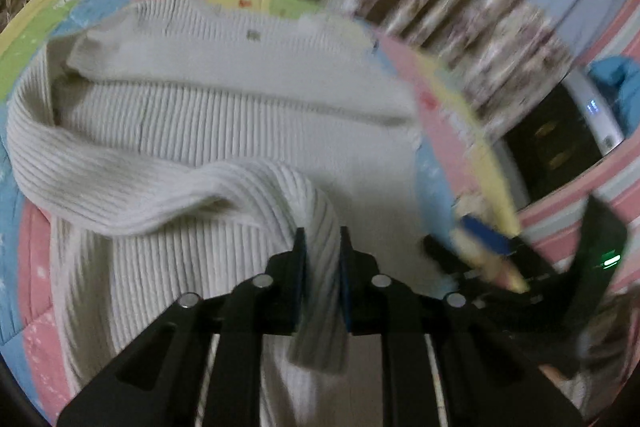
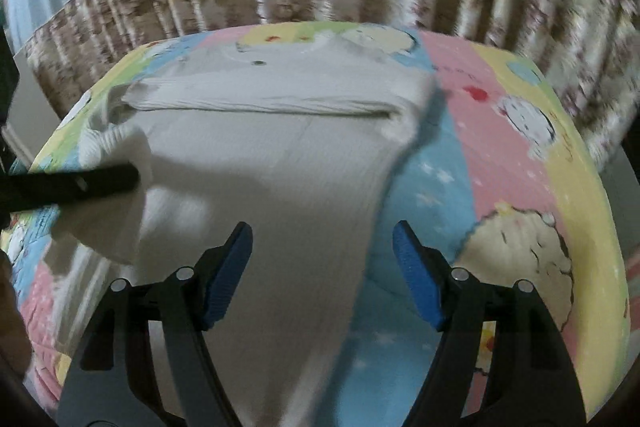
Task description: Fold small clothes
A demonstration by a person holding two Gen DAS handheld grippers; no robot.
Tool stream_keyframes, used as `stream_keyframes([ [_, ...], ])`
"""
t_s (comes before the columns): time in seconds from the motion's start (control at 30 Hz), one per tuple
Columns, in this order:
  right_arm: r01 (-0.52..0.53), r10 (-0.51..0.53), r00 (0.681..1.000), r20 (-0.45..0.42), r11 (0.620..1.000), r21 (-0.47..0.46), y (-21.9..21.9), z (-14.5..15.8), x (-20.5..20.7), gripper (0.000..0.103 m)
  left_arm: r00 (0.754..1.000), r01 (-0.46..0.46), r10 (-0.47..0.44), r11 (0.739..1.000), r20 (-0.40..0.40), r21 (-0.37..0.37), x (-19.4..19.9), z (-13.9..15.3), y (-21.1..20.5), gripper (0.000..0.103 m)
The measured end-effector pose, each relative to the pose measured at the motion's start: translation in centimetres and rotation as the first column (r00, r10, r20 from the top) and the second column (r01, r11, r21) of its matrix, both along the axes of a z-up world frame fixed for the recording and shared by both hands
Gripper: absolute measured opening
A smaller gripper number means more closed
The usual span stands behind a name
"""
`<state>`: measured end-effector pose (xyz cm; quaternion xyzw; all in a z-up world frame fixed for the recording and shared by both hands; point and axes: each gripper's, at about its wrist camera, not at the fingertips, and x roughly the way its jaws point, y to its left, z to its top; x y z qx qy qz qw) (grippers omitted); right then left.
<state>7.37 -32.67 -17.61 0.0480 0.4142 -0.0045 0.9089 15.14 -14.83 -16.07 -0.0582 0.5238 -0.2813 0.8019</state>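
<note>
Pinching sleeve (image 1: 320, 227), left gripper (image 1: 322, 239), right gripper (image 2: 322, 247) spread

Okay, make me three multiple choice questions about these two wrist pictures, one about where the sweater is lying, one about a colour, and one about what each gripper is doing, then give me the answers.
1. Where does the ribbed sweater lie?
A. on the patchwork quilt
B. on a wooden chair
C. inside a basket

2. What colour are the pads on the right gripper fingers?
A. red
B. blue
C. white

3. How do the two grippers stand?
A. both open and empty
B. left gripper shut on the sleeve, right open
C. right shut on the sleeve, left open

Answers:
1 A, pastel quilt shows on each side of the sweater in both views.
2 B, both pads are blue in the right wrist view.
3 B, the sleeve's ribbed fabric is pinched between the left fingers, while the right jaws stand wide apart over the sweater with nothing between them.
</note>
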Motion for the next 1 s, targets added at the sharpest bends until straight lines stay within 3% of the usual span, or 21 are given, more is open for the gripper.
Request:
stream_keyframes([
  [0.07,0.017,-0.017,1.000,-0.007,1.000,0.012,-0.8,-0.5,-0.3,0.073,0.999,0.026,-0.025,0.999,-0.027,0.025,-0.1,-0.8,-0.4,0.057],
  [0.1,0.022,-0.022,1.000,-0.008,1.000,0.022,-1.0,-0.7,-0.5,0.073,0.999,0.034,-0.033,0.999,-0.019,0.028,-0.4,-0.7,-0.1,0.063],
  [0.13,0.025,-0.025,1.000,-0.008,0.999,0.029,-1.1,-0.8,-0.5,0.073,0.999,0.035,-0.035,0.998,0.003,0.057,-0.9,-0.5,0.1,0.079],
  [0.17,0.028,-0.028,1.000,-0.007,0.999,0.038,-1.3,-0.9,-0.7,0.073,0.999,0.028,-0.032,0.994,0.037,0.104,-1.3,-0.1,0.4,0.086],
  [0.33,0.002,-0.003,1.000,0.011,0.993,0.118,-0.8,-0.6,-1.1,0.073,0.988,0.002,-0.037,0.973,0.150,0.230,-2.6,1.8,3.5,0.086],
  [0.4,-0.031,0.029,0.999,0.015,0.980,0.197,-0.2,-0.4,-0.9,0.073,0.978,-0.034,-0.030,0.954,0.207,0.299,-2.2,1.9,4.7,0.086],
  [0.5,-0.090,0.098,0.995,-0.013,0.954,0.284,1.6,-0.7,0.2,0.071,0.971,-0.062,-0.022,0.939,0.238,0.339,-1.5,1.5,6.6,0.086],
  [0.57,-0.114,0.142,0.988,-0.059,0.936,0.334,2.9,-1.6,1.2,0.058,0.969,-0.080,-0.007,0.936,0.245,0.343,-0.8,1.4,7.8,0.086],
  [0.63,-0.130,0.168,0.982,-0.091,0.938,0.321,4.1,-2.1,1.9,0.048,0.970,-0.082,0.002,0.943,0.242,0.322,0.1,1.4,9.2,0.086],
  [0.67,-0.140,0.180,0.978,-0.108,0.943,0.302,4.7,-2.3,2.2,0.033,0.971,-0.082,0.006,0.947,0.239,0.310,0.7,1.4,9.8,0.086],
  [0.73,-0.174,0.208,0.972,-0.108,0.949,0.262,5.8,-2.3,2.7,0.013,0.971,-0.099,0.030,0.953,0.237,0.287,2.3,1.7,11.2,0.086],
  [0.87,-0.198,0.210,0.975,-0.069,0.968,0.154,6.0,-0.6,3.1,0.013,0.975,-0.116,0.068,0.966,0.210,0.229,6.3,2.3,13.5,0.085],
  [1.0,-0.187,0.195,0.979,-0.053,0.975,0.119,5.1,0.1,4.1,0.013,0.983,-0.147,0.111,0.952,0.146,0.267,10.8,0.6,14.8,0.084],
])
